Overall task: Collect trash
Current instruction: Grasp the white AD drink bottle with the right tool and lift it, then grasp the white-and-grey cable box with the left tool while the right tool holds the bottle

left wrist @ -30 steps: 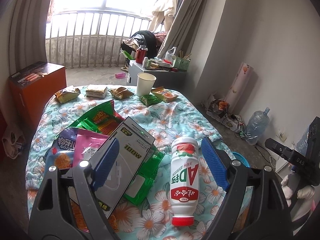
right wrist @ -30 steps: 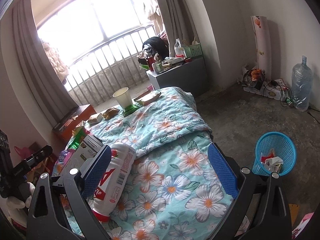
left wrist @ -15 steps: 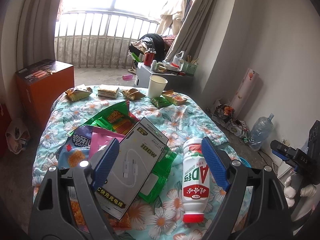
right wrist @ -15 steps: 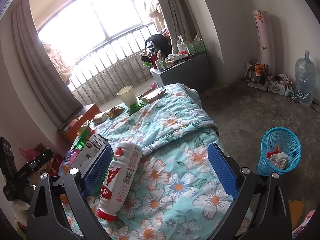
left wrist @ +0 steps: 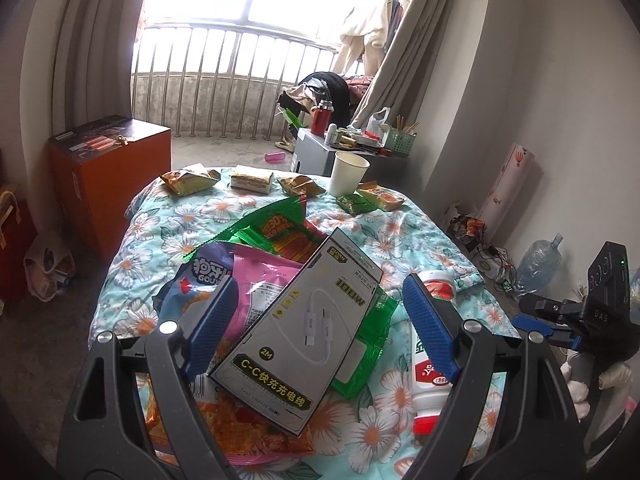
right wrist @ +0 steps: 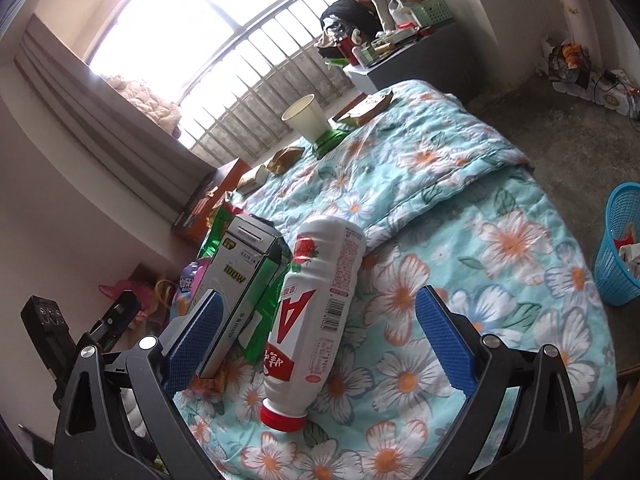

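Observation:
Trash lies on a floral quilt [left wrist: 168, 240]. My left gripper [left wrist: 320, 328] is open, its jaws astride a grey cable box [left wrist: 296, 332] that rests on green, pink and orange snack bags [left wrist: 256, 280]. A white drink bottle with a red cap [left wrist: 430, 372] lies just right of it. My right gripper [right wrist: 320, 340] is open above that bottle [right wrist: 316, 304], with the cable box [right wrist: 240, 280] by its left finger. A blue waste basket [right wrist: 620, 248] stands on the floor at the right.
A paper cup [left wrist: 349, 173] and several small snack packets [left wrist: 188, 180] sit at the quilt's far edge. An orange box [left wrist: 108, 176] stands left of the bed, a cluttered grey cabinet [left wrist: 316, 152] behind it. A water jug [left wrist: 540, 260] and cables lie by the right wall.
My left gripper has shifted left, from around the bottle to over the cable box. My right gripper has tilted and moved left, so the bottle now lies between its jaws.

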`<state>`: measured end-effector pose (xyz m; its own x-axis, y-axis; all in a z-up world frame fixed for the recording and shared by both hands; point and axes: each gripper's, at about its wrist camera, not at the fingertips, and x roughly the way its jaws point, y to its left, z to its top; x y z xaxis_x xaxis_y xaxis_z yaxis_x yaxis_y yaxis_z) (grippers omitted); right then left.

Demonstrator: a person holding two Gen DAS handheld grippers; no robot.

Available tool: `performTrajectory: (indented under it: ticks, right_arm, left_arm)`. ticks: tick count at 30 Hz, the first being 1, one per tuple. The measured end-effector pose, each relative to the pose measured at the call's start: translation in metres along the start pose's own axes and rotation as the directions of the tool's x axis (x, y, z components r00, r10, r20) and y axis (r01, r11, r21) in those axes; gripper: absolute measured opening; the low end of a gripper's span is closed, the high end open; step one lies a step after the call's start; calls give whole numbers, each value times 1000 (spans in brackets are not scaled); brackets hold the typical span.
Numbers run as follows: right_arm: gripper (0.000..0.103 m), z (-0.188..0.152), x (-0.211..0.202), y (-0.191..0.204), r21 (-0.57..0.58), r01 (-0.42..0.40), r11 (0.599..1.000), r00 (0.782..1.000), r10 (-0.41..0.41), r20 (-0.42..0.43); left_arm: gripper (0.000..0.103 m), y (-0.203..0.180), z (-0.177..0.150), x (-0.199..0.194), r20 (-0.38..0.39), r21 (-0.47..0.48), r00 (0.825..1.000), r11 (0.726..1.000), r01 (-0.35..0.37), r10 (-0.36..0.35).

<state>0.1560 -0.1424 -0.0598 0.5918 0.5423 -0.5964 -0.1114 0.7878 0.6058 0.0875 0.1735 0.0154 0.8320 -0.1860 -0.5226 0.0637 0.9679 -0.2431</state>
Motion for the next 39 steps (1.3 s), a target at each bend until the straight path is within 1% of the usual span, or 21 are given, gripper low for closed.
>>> performTrajectory:
  ticks: [8, 11, 14, 16, 18, 19, 20, 22, 24, 26, 30, 34, 36, 39]
  right_arm:
    - [94, -2, 41, 5, 52, -29, 998, 994, 35, -104]
    - [94, -3, 56, 11, 53, -27, 998, 990, 34, -137]
    - [94, -5, 71, 14, 53, -20, 998, 986, 28, -164]
    - [94, -6, 81, 13, 61, -10, 998, 983, 21, -180]
    - [93, -6, 92, 11, 71, -3, 998, 980, 17, -197]
    - [88, -6, 97, 10, 81, 1, 997, 978, 15, -207]
    - [85, -7, 101, 8, 94, 3, 996, 975, 18, -221]
    - [71, -8, 105, 2, 121, 0, 993, 970, 29, -241]
    - [62, -9, 105, -3, 133, -5, 991, 969, 37, -244]
    - [62, -8, 102, -9, 160, -31, 987, 967, 71, -247]
    - [61, -6, 87, -23, 177, -52, 983, 967, 94, -239]
    - [61, -4, 67, -40, 202, -73, 977, 965, 120, -232]
    - [61, -3, 57, -48, 216, -81, 973, 965, 131, -226]
    - [61, -3, 44, -60, 226, -70, 972, 970, 120, -212]
  left_arm:
    - [80, 21, -5, 4, -21, -27, 1000, 1000, -13, 13]
    - [80, 24, -8, 8, -38, -25, 999, 1000, -1, 0]
    - [80, 12, -11, 17, -83, 46, 996, 999, 27, -23]
    - [80, 2, -13, 23, -105, 106, 994, 994, 33, -22]
    - [83, -8, -15, 29, -117, 156, 993, 987, 25, -6]
    - [83, -11, -16, 32, -119, 175, 993, 984, 21, 0]
    - [83, -14, -16, 35, -123, 188, 992, 982, 21, 2]
    - [83, -18, -17, 41, -139, 207, 990, 978, 24, 5]
    - [83, -21, -17, 48, -162, 231, 987, 973, 28, 10]
    - [84, -25, -17, 57, -193, 263, 981, 964, 29, 24]
    - [84, -30, -18, 75, -237, 315, 970, 949, 17, 62]
    - [84, -37, -17, 88, -270, 352, 959, 936, 22, 79]
    - [85, -42, -18, 94, -279, 379, 955, 925, 9, 105]
    - [85, -47, -19, 102, -280, 429, 947, 903, -24, 158]
